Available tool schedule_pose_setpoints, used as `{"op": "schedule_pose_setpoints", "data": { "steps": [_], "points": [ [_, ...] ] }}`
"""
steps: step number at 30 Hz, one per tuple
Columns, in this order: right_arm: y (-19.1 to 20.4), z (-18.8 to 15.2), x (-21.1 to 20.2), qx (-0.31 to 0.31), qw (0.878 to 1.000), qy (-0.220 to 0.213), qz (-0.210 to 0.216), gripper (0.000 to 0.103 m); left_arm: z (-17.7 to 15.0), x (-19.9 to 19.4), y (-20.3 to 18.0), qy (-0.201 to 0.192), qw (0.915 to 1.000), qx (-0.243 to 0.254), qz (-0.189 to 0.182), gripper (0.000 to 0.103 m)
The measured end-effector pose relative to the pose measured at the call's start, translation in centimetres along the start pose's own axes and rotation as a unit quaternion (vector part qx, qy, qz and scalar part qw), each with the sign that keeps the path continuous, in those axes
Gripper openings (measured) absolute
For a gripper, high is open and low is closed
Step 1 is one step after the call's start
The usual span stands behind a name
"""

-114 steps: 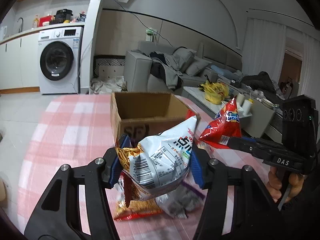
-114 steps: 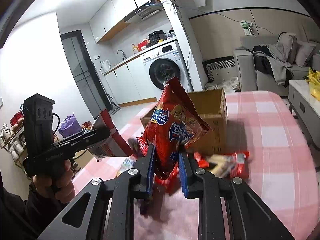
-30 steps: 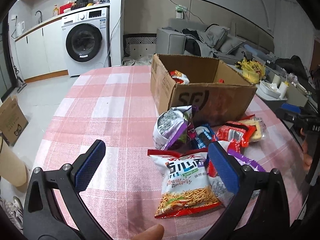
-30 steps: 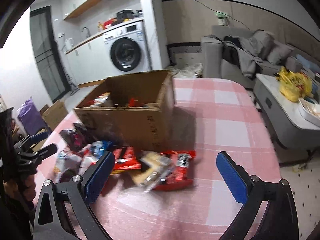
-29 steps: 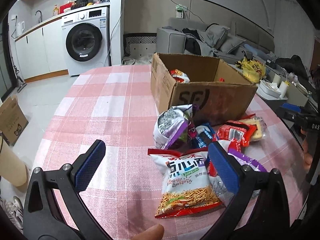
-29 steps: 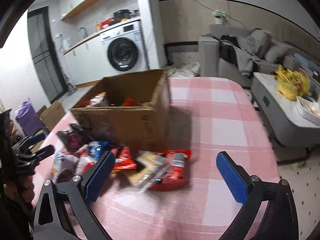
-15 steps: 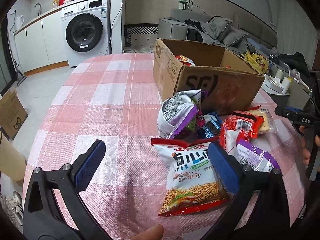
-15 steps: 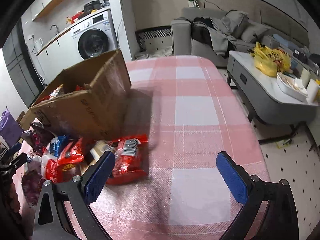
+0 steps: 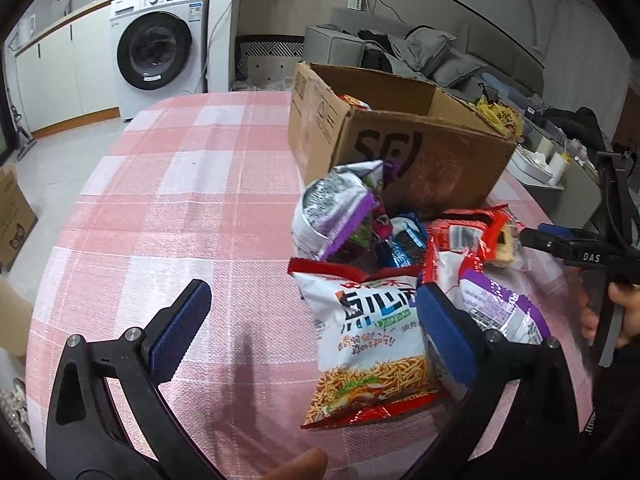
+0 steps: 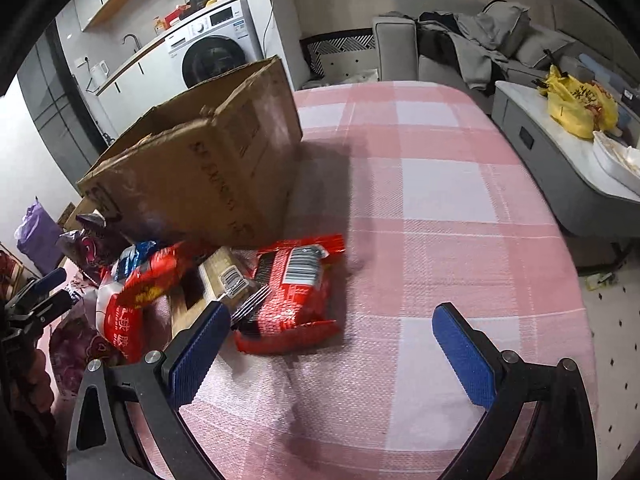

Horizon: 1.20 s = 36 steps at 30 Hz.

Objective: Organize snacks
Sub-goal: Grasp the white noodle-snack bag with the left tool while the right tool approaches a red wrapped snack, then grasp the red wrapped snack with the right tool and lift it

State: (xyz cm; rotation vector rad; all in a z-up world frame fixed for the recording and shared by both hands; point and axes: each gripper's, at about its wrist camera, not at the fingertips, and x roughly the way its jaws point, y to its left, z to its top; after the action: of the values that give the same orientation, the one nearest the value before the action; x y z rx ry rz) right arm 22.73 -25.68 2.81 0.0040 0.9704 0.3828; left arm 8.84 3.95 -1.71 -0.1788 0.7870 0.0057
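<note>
An open cardboard box (image 9: 404,148) stands on the pink checked table (image 9: 180,184); it also shows in the right wrist view (image 10: 208,172). A heap of snack bags lies in front of it. My left gripper (image 9: 312,328) is open low over the table, its right pad by a white and red noodle-snack bag (image 9: 372,340). A purple and silver bag (image 9: 332,212) leans on the box. My right gripper (image 10: 332,348) is open and empty, just in front of a red packet (image 10: 296,280) and a red and white bag (image 10: 136,300).
A washing machine (image 9: 160,48) and a grey sofa (image 9: 400,48) stand beyond the table. A low grey side table (image 10: 560,152) with a yellow bag (image 10: 580,108) stands to the right. The table edge runs close to the right gripper's right finger.
Both grippers earlier held snack bags and are now open and empty. Over the last second both have moved lower and closer to the heap; the right view has swung right of the box.
</note>
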Motion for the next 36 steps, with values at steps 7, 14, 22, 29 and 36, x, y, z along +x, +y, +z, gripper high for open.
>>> {"op": "schedule_pose_setpoints", "data": {
  "steps": [7,14,22,29,36],
  "points": [
    [0.5,0.0,-0.3,-0.009,1.0,-0.006,-0.009,0.103,-0.6,1.2,-0.8,0.022,0.9996,0.018,-0.001,0.102],
    [-1.1,0.4,-1.0,0.018,0.999,-0.02,-0.042,0.103,-1.2,2.1,-1.5,0.036,0.9986,0.036,-0.012,0.086],
    [-0.2,0.1,0.3,-0.006,0.999,0.005,-0.034,0.103,-1.6,2.4,-2.1,0.043,0.997,0.047,-0.044,0.051],
    [2.4,-0.3,1.9,-0.044,0.998,0.023,-0.028,0.103,-1.5,2.4,-1.7,0.04,0.9971,0.037,-0.054,0.047],
    [3.4,-0.2,2.5,-0.058,0.997,0.01,-0.059,0.08,-1.5,2.3,-1.5,0.038,0.997,0.036,-0.057,0.045]
  ]
}}
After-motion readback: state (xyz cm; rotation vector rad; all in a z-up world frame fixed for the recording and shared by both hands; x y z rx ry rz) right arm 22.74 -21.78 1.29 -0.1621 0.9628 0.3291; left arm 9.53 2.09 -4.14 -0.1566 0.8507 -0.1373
